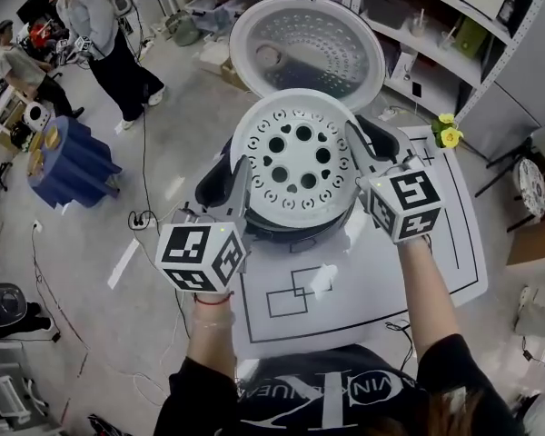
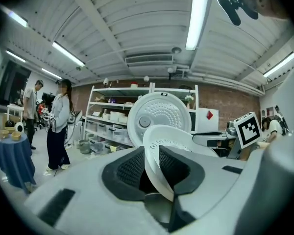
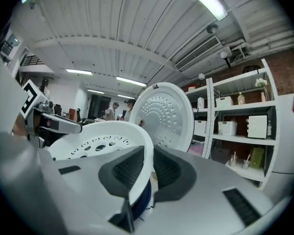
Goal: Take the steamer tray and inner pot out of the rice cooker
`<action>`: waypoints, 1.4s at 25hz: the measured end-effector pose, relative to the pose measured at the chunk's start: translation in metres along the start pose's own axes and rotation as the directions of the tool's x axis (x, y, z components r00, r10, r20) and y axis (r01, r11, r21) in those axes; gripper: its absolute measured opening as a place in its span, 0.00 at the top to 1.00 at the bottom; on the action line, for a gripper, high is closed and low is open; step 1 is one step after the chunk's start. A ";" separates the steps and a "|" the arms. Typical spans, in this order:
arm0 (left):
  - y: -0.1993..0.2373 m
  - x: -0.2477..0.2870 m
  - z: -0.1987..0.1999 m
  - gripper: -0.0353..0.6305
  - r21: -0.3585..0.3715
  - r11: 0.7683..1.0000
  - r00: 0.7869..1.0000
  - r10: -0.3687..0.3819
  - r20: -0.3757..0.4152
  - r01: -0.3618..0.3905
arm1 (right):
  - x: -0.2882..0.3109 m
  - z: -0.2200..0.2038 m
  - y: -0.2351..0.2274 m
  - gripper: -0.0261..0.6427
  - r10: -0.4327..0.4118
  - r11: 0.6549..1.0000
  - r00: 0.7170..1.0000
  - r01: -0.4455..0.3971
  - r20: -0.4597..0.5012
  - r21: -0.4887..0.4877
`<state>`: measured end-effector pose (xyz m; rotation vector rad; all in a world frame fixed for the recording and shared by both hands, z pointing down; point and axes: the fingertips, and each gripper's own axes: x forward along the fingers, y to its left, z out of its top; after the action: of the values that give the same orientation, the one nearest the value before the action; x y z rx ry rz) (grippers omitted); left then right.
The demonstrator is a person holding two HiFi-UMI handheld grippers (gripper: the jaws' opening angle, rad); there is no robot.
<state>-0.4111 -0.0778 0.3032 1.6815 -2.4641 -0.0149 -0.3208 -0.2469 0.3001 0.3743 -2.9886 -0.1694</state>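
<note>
Tongs, L: closed on near-left rim of steamer tray, rim wall pinched between both pads. Tongs, R: closed on right rim of same tray, one pad inside the rim, one outside. Each unit is carried in a person's hand, marker cubes facing up.

Tray: white, perforated, roughly level, held over the mouth of the rice cooker. Cannot tell whether it is clear of the cooker or still seated. Inner pot: hidden under the tray, not confirmed.

Cooker lid: open, standing upright behind the tray, dimpled inner face toward the operator.

Cooker stands on the desk, white top w/ black outlines. Yellow flowers at the desk's far-right edge.

Bkgd: two persons on the floor at upper left, blue-draped stand near them, shelving along the far wall.
</note>
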 end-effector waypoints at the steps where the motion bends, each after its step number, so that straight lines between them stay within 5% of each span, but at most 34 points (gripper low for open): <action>1: -0.004 0.000 0.005 0.81 0.004 1.000 1.000 0.000 0.013 0.000 | -0.004 0.004 -0.003 0.88 -0.004 1.000 1.000 0.004 0.017 0.003; 15: -0.089 0.024 0.028 0.82 0.043 0.984 0.983 -0.173 0.065 0.171 | -0.089 0.009 -0.065 0.88 -0.170 0.984 0.983 0.166 0.073 0.058; 27: -0.220 0.085 0.008 0.82 0.047 0.904 0.905 -0.426 0.012 0.425 | -0.194 -0.045 -0.164 0.88 -0.409 0.907 0.912 0.408 -0.013 0.100; 35: -0.292 0.116 -0.037 0.82 -0.006 0.868 0.865 -0.496 -0.070 0.497 | -0.255 -0.090 -0.210 0.88 -0.490 0.860 0.867 0.498 -0.089 0.109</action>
<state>-0.1773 -0.2896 0.3261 2.2315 -1.9153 -0.0026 -0.0133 -0.3933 0.3339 1.1407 -2.7837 -0.0084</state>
